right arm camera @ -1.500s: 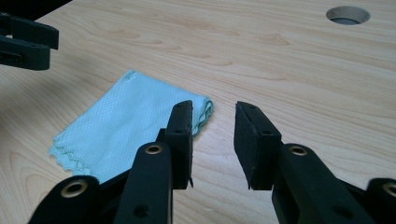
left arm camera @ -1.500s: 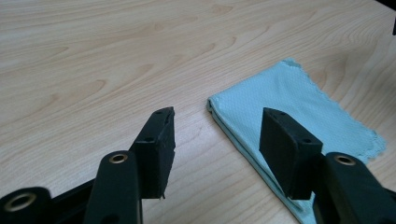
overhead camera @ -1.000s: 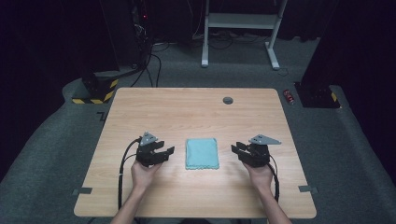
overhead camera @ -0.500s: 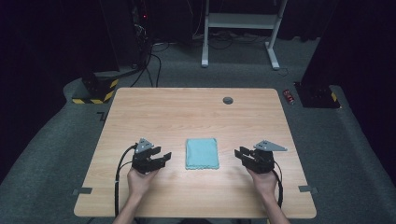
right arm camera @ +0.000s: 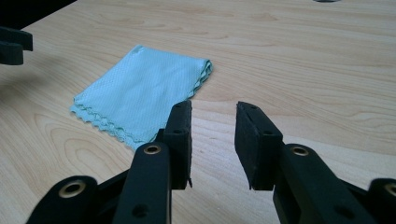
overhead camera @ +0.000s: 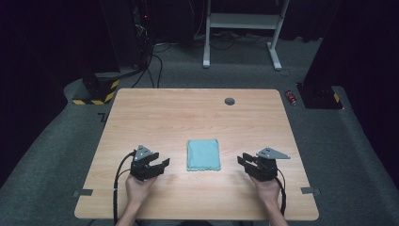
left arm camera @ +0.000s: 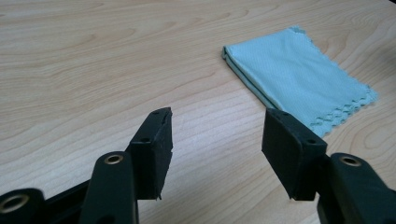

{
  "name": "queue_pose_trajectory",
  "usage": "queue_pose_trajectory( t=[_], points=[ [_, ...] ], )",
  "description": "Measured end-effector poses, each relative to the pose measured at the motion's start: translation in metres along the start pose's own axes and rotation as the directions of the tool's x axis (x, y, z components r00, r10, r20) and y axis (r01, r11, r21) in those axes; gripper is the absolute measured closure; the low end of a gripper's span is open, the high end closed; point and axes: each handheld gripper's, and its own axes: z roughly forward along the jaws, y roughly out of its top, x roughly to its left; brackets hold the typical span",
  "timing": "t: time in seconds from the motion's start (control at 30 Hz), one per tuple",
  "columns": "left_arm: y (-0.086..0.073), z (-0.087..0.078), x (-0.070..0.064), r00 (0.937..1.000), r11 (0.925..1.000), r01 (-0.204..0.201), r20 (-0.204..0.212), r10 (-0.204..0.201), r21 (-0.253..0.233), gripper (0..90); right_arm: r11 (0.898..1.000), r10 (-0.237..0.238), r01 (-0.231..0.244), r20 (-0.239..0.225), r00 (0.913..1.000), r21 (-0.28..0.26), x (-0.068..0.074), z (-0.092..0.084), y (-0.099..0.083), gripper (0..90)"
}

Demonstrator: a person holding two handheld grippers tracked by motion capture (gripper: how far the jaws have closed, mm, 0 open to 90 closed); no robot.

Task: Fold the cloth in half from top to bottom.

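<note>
Two bare forearms reach in side by side, each hand wrapped around a black two-jaw gripper. The left gripper (overhead camera: 162, 164) has its jaws spread wide with nothing between them. The right gripper (overhead camera: 243, 160) has its jaws parted more narrowly, also gripping nothing.

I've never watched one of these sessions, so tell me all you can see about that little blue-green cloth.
The cloth is a small pale turquoise rectangle, folded into several layers, with a fine woven texture like a cleaning cloth and zigzag-cut edges. It lies flat on the wooden table, near the person's side, midway between the two grippers. Only the table touches it.
</note>
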Motion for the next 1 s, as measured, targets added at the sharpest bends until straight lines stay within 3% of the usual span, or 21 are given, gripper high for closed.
queue_pose_trajectory(
  t=[0.6,0.77,1.0],
  points=[
    [-0.019,0.002,0.007,0.9982,0.999,-0.002,-0.061,0.005,0.044,42.1,0.998,0.015,-0.019,0.062,0.9979,0.054,-0.009,-0.005,-0.022,65.2],
    [-0.021,0.004,0.004,0.9884,0.9949,-0.065,-0.132,0.075,0.077,41.8,0.997,0.003,-0.011,0.101,0.9948,0.077,-0.012,-0.006,-0.027,64.8],
    [-0.022,0.007,0.006,0.9845,0.9928,-0.069,-0.154,0.083,0.098,41.5,0.993,-0.047,0.029,0.153,0.9871,0.114,-0.013,-0.005,-0.032,64.5]
  ],
)
